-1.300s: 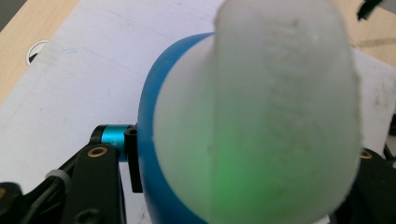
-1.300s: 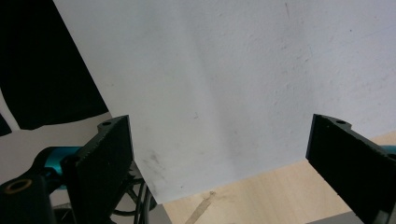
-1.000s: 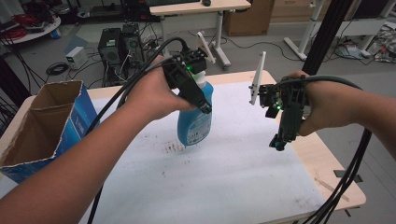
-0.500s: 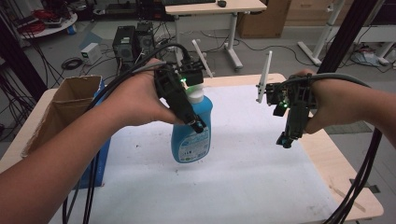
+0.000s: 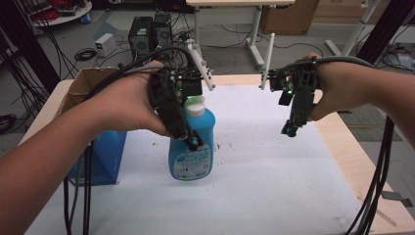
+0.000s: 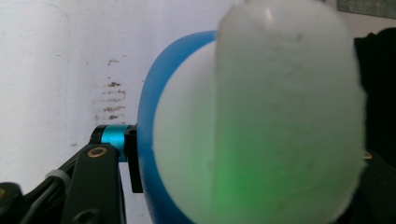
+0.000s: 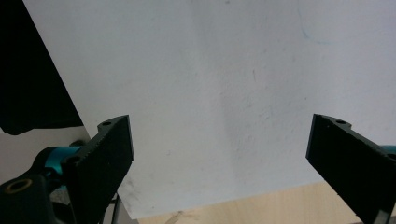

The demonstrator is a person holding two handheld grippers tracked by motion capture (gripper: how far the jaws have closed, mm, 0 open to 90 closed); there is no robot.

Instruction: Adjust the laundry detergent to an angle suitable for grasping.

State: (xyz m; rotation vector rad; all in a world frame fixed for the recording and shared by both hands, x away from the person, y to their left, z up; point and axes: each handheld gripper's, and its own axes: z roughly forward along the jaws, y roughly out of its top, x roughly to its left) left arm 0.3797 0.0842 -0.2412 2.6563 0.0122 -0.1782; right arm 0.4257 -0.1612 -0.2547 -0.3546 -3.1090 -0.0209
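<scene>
Left tongs (image 5: 192,142) are squeezed tight on a blue bottle (image 5: 192,152), gripping it up high near its white cap (image 5: 195,105). A hand (image 5: 122,105) holds these tongs, and they point down at the table. The bottle stands straight up under them, and I cannot tell if its bottom sits on the white sheet (image 5: 254,186) or hangs just above it. In the left gripper view the white cap (image 6: 285,116) is big and blurry and very close, with a green glow on it, and the blue bottle (image 6: 147,140) curves around it. One black jaw of the left tongs presses on the bottle's side there. Small dark specks (image 6: 111,100) mark the white sheet (image 6: 56,70) beside the bottle. Just to the left of the left tongs is a blue box (image 5: 98,156), with a brown cardboard box (image 5: 90,85) behind it. Black cables (image 5: 78,196) hang down from the left tongs. Over on the right, the right tongs (image 5: 289,129) are well apart from the bottle. Another hand (image 5: 337,85) holds them up over the sheet, pointing down. Their jaws are spread wide and hold nothing. In the right gripper view the right tongs (image 7: 219,154) show two black jaws far apart, with the white sheet (image 7: 210,93) between them. A strip of the wooden table (image 7: 261,205) shows at the near edge of the sheet.
</scene>
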